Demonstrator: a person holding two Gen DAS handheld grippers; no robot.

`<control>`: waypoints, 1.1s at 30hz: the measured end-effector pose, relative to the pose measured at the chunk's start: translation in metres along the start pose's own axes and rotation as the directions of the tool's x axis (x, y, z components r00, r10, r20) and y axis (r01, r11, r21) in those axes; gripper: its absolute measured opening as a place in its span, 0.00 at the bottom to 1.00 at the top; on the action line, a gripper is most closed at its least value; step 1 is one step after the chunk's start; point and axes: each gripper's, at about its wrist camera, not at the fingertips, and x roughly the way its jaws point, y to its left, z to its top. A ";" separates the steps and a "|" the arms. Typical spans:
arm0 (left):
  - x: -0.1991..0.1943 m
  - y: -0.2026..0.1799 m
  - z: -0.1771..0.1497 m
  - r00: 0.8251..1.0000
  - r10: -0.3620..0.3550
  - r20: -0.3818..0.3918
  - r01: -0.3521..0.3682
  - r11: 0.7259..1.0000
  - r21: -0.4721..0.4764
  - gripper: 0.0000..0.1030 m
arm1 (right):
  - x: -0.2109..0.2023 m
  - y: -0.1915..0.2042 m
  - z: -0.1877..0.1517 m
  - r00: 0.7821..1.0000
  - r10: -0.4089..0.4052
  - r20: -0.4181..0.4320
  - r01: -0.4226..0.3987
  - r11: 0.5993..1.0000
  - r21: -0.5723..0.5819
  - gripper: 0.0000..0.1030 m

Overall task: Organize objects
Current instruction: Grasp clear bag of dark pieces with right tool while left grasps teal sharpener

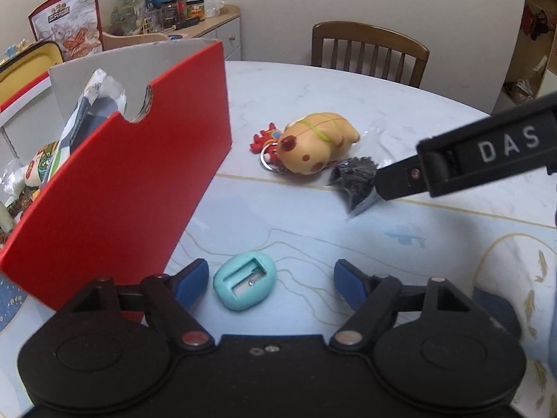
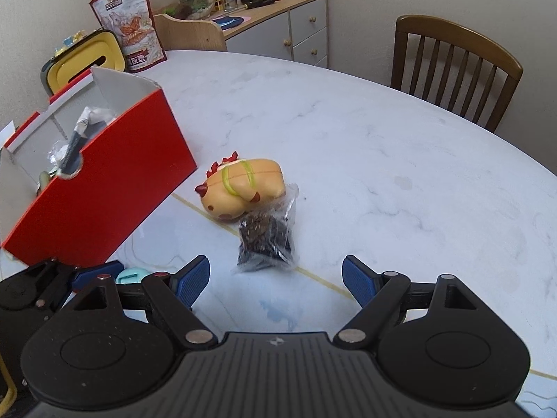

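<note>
A teal pencil sharpener [image 1: 244,285] lies on the table between the blue pads of my open left gripper [image 1: 271,284], closer to the left pad and not touched. It peeks out as a teal edge [image 2: 131,275] in the right wrist view. My right gripper [image 2: 276,280] is open and empty, just short of a clear bag of dark bits [image 2: 265,240]. The same bag [image 1: 353,177] shows beside the right gripper's black body [image 1: 480,160]. A tan plush toy [image 1: 315,142] with a red keychain [image 1: 265,141] lies behind the bag. A red box [image 1: 115,188] holding several items stands on the left.
The white marble table [image 2: 383,160] stretches to the right. A wooden chair [image 2: 452,66] stands at its far edge. A yellow-lidded container [image 2: 83,59] and a printed pouch [image 2: 128,24] sit behind the box. A cabinet [image 2: 289,24] with jars lines the wall.
</note>
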 end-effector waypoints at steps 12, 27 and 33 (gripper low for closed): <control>0.003 0.002 0.002 1.000 -0.006 -0.004 0.006 1.000 0.003 0.59 | 0.037 0.003 0.009 0.999 -0.018 -0.028 0.019 1.000 0.020 0.62; -0.001 0.009 0.003 1.000 -0.014 -0.014 0.014 1.000 0.012 0.35 | 0.034 0.013 0.006 0.999 -0.030 -0.017 0.030 0.999 0.040 0.31; -0.005 0.007 0.001 0.999 -0.030 -0.020 0.031 0.999 0.025 0.34 | 0.023 0.015 -0.001 0.999 -0.037 -0.010 0.037 0.998 0.051 0.28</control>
